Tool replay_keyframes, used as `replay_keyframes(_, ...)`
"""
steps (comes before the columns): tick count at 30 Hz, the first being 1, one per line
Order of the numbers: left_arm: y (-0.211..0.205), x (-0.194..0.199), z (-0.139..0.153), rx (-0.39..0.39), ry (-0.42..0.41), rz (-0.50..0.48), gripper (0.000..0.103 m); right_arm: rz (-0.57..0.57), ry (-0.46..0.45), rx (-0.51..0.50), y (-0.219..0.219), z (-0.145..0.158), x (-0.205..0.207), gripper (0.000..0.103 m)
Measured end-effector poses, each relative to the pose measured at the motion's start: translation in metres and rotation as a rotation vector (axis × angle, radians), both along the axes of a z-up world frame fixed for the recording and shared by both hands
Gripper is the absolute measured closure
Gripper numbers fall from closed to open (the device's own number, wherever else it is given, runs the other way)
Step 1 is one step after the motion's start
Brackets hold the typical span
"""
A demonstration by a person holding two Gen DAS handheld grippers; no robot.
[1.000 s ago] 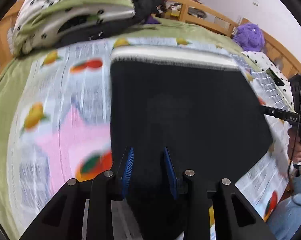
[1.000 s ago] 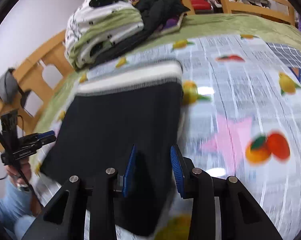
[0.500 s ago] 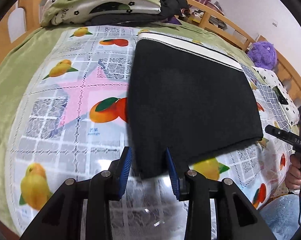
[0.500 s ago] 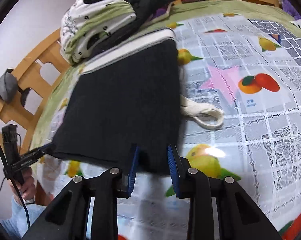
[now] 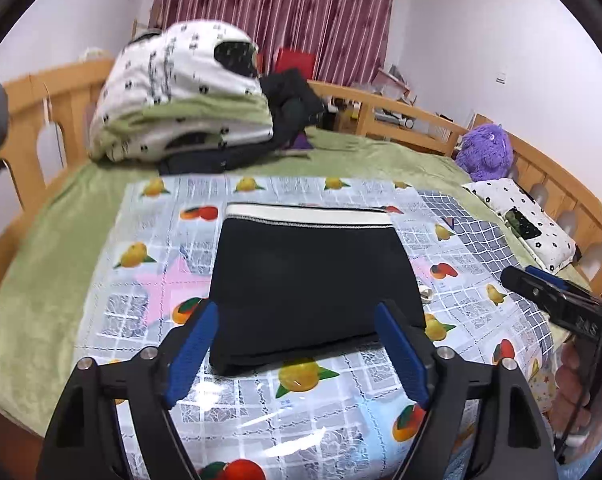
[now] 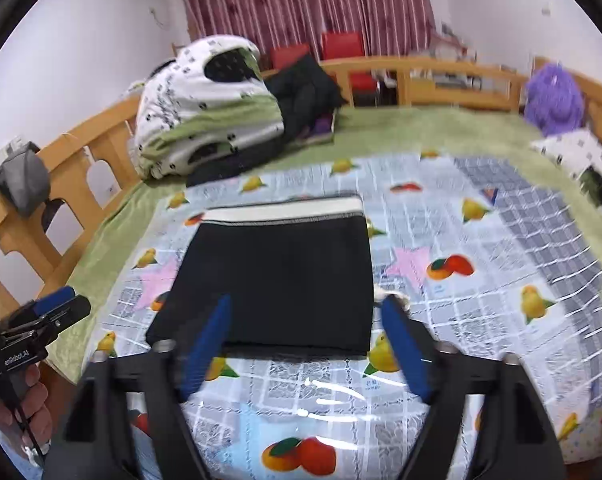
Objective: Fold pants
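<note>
We see the pants (image 5: 315,280) lying folded into a flat black rectangle on the fruit-print cloth (image 5: 321,412) over the bed (image 5: 53,264), white waistband at the far edge. Our left gripper (image 5: 297,354) and right gripper (image 6: 305,346) both hover above the near edge with jaws spread wide, holding nothing. We judge the knit soft, light and limp, likely to sag if lifted at one point. The near corners of the stacked layers look best to pinch, together.

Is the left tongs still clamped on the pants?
No: in the left wrist view the left tongs are spread wide open and empty, with the folded black pants lying flat on the fruit-print cloth.
</note>
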State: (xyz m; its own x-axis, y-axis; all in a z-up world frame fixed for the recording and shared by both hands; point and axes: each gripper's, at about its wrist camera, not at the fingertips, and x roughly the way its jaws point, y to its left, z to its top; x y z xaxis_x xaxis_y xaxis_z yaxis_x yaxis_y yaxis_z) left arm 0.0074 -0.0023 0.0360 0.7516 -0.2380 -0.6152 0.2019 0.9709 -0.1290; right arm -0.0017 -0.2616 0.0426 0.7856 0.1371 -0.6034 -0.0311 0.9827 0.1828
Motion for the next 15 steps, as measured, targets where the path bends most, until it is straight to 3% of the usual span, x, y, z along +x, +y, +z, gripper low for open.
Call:
replay_keyframes(2,-0.005,-0.011,-0.003,0.03,-0.011,0.015,0.022,-0.031,-0.029,-0.045,0.009,0.002,-0.014,0.006)
replay_keyframes(5,-0.004,-0.02,-0.017,0.013,0.022,0.009,0.022,-0.063,-0.031,-0.106,0.019,-0.006,-0.03,0.005)
replay_keyframes(9,-0.002,-0.032,-0.032,0.024,0.064,0.004,0.022,-0.051,0.025,-0.049,0.018,-0.03,-0.035,0.005)
replay_keyframes(11,0.0,-0.039,-0.027,0.023,0.027,-0.01,0.022,-0.056,0.071,-0.037,0.018,-0.036,-0.032,0.005)
replay_keyframes(15,0.004,-0.044,-0.028,0.03,0.013,0.025,0.022,-0.043,0.058,-0.009,0.019,-0.037,-0.036,0.005)
